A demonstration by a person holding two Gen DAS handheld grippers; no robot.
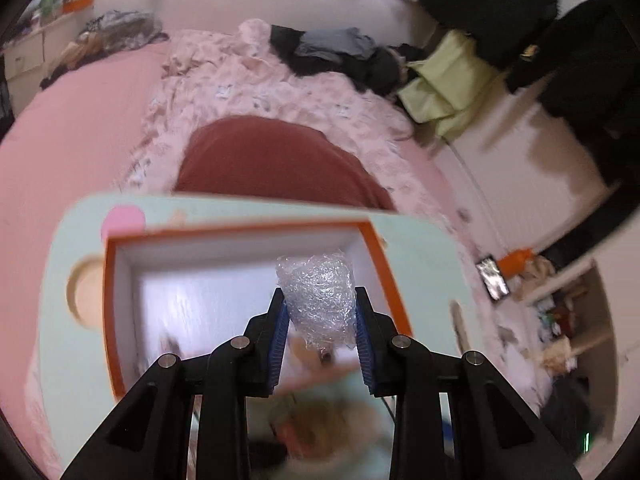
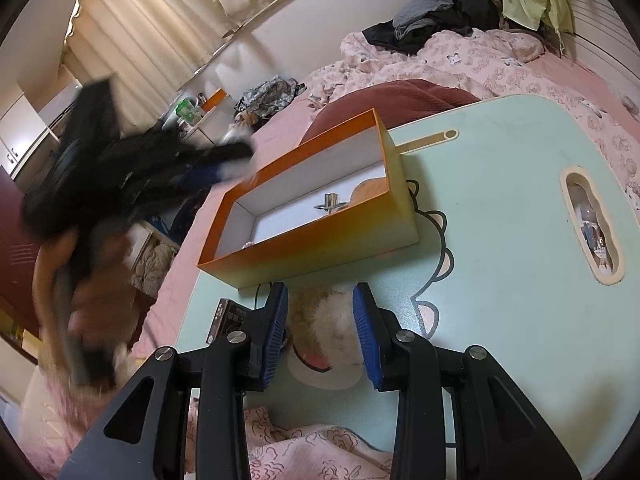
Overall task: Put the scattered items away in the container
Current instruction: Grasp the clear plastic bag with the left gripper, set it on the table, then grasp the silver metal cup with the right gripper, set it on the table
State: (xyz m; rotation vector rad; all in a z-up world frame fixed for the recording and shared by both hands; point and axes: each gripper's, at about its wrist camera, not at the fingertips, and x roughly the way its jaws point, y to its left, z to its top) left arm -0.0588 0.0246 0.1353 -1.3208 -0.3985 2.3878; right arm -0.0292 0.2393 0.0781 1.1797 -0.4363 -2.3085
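Observation:
My left gripper point(image 1: 320, 312) is shut on a crumpled piece of clear bubble wrap point(image 1: 316, 288), held above the white inside of the orange box point(image 1: 240, 229). In the right wrist view that left gripper point(image 2: 242, 158) is a black blur over the far left end of the orange box point(image 2: 320, 244). The right gripper point(image 2: 322, 320) sits low over the mint-green table point(image 2: 500, 208), just in front of the box. Its blue pads point(image 2: 276, 320) are closed on a fluffy white and tan plush toy point(image 2: 324, 316). A small metal piece point(image 2: 330, 202) and a tan object point(image 2: 368, 192) lie inside the box.
The table rests on a bed with pink sheets point(image 2: 500, 64) and a dark red cushion point(image 1: 272, 160) behind the box. A small dark packet point(image 2: 226, 318) and a thin cable point(image 2: 256, 292) lie left of the right gripper. Clothes point(image 2: 440, 12) are piled at the bed's far end.

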